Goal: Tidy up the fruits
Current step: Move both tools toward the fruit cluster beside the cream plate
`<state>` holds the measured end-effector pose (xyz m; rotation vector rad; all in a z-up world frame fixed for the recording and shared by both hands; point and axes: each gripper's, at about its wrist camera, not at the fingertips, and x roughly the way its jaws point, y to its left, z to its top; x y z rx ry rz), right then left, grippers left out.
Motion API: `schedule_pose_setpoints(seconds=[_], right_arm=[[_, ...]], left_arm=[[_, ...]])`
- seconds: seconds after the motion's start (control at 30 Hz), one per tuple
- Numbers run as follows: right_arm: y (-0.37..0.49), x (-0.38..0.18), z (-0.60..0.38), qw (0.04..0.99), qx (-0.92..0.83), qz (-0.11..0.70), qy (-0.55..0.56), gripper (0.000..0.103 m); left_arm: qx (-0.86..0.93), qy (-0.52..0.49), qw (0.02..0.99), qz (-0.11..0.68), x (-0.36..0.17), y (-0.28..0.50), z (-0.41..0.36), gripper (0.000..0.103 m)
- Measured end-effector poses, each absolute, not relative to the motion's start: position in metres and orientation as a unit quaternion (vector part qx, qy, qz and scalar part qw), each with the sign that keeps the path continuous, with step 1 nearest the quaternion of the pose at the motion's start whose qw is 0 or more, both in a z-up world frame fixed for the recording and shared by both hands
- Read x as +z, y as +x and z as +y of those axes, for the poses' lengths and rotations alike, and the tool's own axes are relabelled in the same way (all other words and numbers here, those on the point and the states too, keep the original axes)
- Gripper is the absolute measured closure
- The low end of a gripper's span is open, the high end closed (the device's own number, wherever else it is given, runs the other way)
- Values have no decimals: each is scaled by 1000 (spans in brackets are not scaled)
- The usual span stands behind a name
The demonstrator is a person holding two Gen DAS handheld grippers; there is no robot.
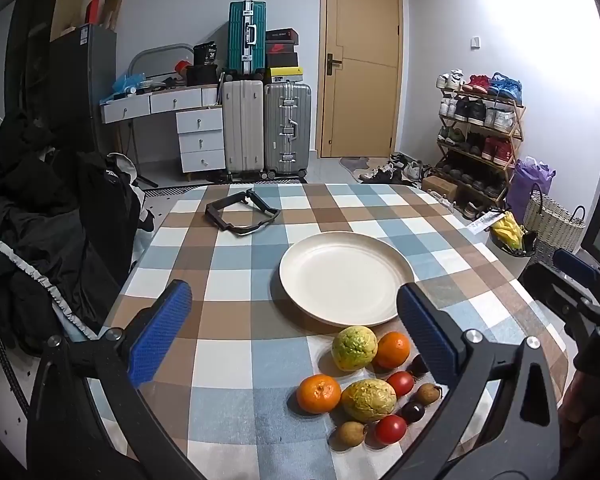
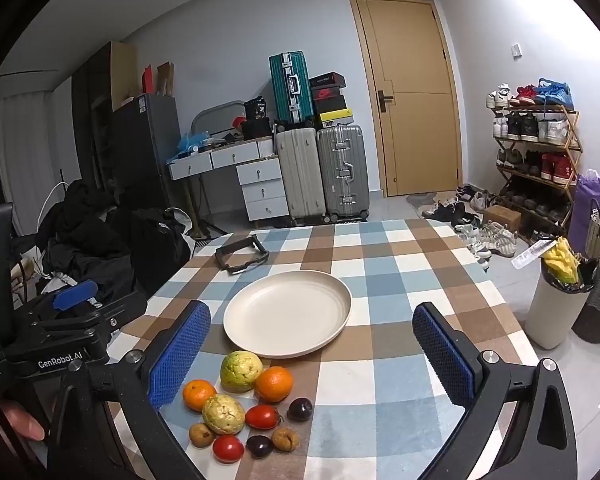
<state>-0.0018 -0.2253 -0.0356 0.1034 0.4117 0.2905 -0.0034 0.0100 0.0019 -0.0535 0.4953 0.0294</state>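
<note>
A cream plate (image 1: 346, 278) (image 2: 287, 313) lies empty on the checkered table. Just in front of it sits a cluster of fruit: two yellow-green guavas (image 1: 354, 347) (image 2: 241, 370), two oranges (image 1: 318, 393) (image 2: 274, 383), two red tomatoes (image 1: 390, 429) (image 2: 228, 448), dark plums (image 2: 299, 409) and small brown fruits (image 1: 351, 434). My left gripper (image 1: 294, 340) is open and empty, hovering above the table with the fruit near its right finger. My right gripper (image 2: 312, 360) is open and empty above the fruit; the cluster lies by its left finger.
A black frame-like object (image 1: 242, 212) (image 2: 242, 256) lies at the table's far left. The checkered table (image 1: 236, 360) ends at a chair piled with dark clothes on the left. A white bin (image 2: 556, 312) with yellow contents stands right of the table. Suitcases, a desk and a shoe rack stand behind.
</note>
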Motion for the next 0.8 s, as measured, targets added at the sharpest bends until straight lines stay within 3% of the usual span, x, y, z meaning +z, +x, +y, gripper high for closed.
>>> schedule_pose_setpoints(seconds=[0.8], right_arm=[[8, -47, -231, 965, 147, 209, 59, 0]], left_arm=[[18, -32, 966, 257, -14, 9, 13, 1]])
